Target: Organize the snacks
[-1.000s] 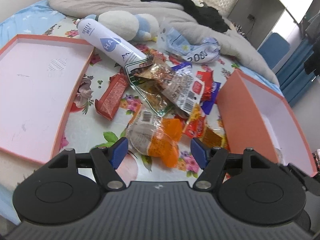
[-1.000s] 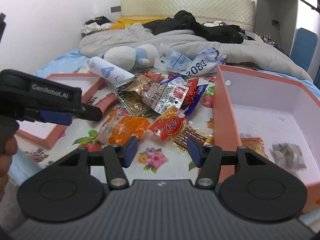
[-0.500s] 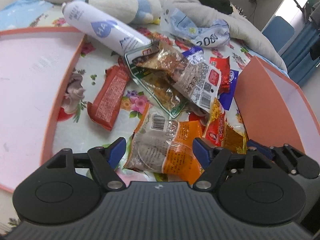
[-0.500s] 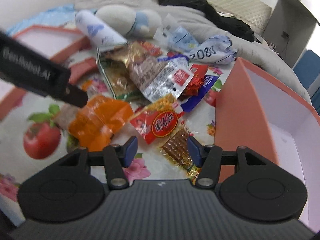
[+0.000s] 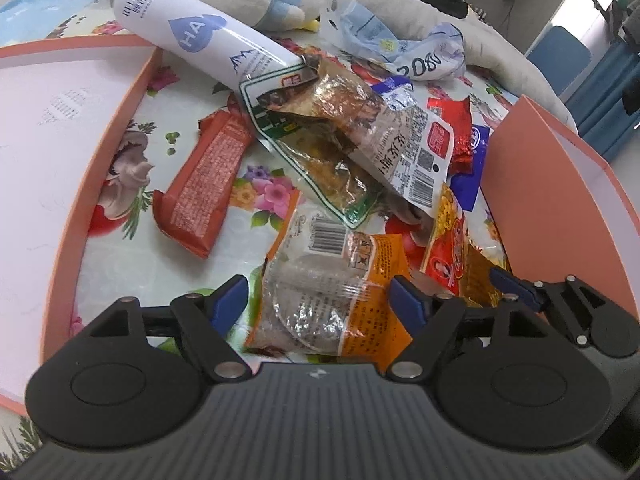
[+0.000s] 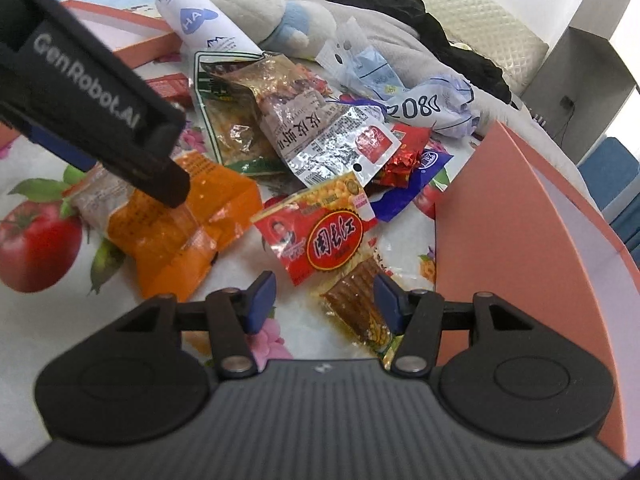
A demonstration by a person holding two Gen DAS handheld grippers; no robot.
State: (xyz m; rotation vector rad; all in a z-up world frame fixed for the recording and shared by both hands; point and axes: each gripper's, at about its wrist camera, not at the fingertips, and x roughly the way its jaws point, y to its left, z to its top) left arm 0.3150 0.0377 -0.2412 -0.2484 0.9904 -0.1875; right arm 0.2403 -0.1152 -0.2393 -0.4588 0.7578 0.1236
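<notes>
Both sets of jaws stand wide apart and hold nothing. We note that the left gripper [image 5: 318, 296] straddles the orange packet [image 5: 332, 300], with one blue pad on each side of it and neither pad pressing yet. At its 10 o'clock lies the shallow pink box [image 5: 72, 208], which appears bare inside as far as the left wrist view shows. At 11 o'clock from the gripper we find the red bar [image 5: 204, 184], flat on the flowered sheet [image 5: 120, 264] and just beside the box rim. At 12 o'clock lies the white bottle [image 5: 208, 46], with the clear pouches [image 5: 352, 148] heaped against it.

We then move to the right gripper [image 6: 325, 300]. It hovers low over the brown strip packet [image 6: 356, 308], which lies between its pads, closer to the right one. At its 12 o'clock sits the red round-label packet [image 6: 320, 232], partly overlapping the strip. At 3 o'clock stands the wall of the deep pink box [image 6: 500, 220]; its contents are hidden from both views.

We judge the task to be at an early stage: most snacks lie loose in the pile between the two boxes, and none is visibly sorted. Remaining work, in our estimate, is to close on the two straddled packets, carry each to a box, and repeat for the rest.
</notes>
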